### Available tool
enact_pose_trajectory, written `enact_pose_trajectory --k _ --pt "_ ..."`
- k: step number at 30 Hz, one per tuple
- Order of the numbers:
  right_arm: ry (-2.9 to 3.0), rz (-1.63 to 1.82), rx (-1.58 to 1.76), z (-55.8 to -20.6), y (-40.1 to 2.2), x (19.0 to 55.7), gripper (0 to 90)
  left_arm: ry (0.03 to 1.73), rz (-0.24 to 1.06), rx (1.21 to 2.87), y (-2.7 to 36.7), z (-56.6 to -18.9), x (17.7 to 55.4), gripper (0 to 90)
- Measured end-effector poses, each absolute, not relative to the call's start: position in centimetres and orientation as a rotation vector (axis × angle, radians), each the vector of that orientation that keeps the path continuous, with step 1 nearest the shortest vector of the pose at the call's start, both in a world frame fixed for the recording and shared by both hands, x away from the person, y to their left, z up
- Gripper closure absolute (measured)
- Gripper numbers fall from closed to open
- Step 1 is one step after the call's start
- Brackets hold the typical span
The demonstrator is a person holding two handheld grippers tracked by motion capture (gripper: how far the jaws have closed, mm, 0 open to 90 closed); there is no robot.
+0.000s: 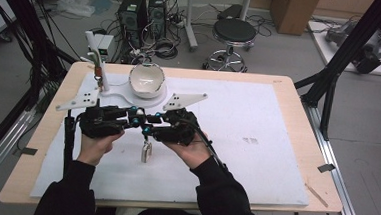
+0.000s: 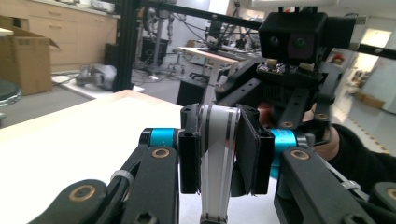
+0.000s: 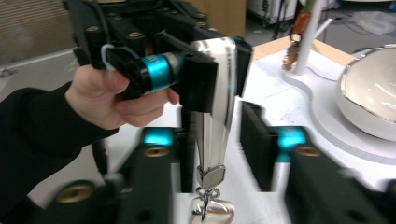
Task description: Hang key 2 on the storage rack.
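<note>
- Grey and white woven strap [image 2: 215,154] is clamped flat between the two black jaws of my left gripper [image 2: 218,156], so the band hangs down freely and does not twist.
- At the low end of the strap there is a metal clasp [image 3: 210,177], and under it a small pale tag [image 3: 212,212]; in the high view this end dangles just above the white mat [image 1: 255,156], in the middle between my hands.
- My right gripper [image 3: 218,156] stands with its jaws apart on both sides of the strap, not closed on it; I judge it is placed so to take the lower part next.
- The left hand [image 3: 112,100] holds its tool from the opposite side, so both tools face each other.
- Farther away, a white bowl [image 1: 147,80] rests tilted on a round white base [image 1: 151,101], beside a thin white post [image 1: 102,77]. Both are well apart from the strap.
</note>
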State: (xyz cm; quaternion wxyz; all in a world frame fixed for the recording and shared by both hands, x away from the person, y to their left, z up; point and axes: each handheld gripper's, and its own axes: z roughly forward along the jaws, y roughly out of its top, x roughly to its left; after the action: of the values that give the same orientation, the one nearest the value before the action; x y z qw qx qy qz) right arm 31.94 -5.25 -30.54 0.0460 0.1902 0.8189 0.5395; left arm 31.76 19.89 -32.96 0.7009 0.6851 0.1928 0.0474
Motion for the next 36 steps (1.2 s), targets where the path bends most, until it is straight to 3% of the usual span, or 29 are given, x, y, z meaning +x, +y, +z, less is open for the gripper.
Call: enact_pose_trajectory --k 3,8,12,15,36 --pt "2.506 1.63 0.585 -30.5 -5.4 32.1 28.5 0.439 0.129 1.54 19.9 -33.0 31.7 71.8" --pt "2.465 1.596 0.662 -30.6 -6.2 32.7 10.9 0.455 0.156 1.565 19.8 -33.0 31.7 71.7" --pt "2.423 1.576 0.675 -30.6 -7.2 32.8 8.9 0.471 0.176 1.572 20.0 -33.0 31.8 71.6" --pt "2.41 1.557 0.662 -30.6 -8.0 32.8 0.6 0.479 0.196 1.579 20.1 -33.0 31.9 71.6" --pt "2.248 1.466 0.838 -32.4 -16.7 33.1 0.6 0.551 0.319 1.665 21.4 -32.8 31.5 71.2"
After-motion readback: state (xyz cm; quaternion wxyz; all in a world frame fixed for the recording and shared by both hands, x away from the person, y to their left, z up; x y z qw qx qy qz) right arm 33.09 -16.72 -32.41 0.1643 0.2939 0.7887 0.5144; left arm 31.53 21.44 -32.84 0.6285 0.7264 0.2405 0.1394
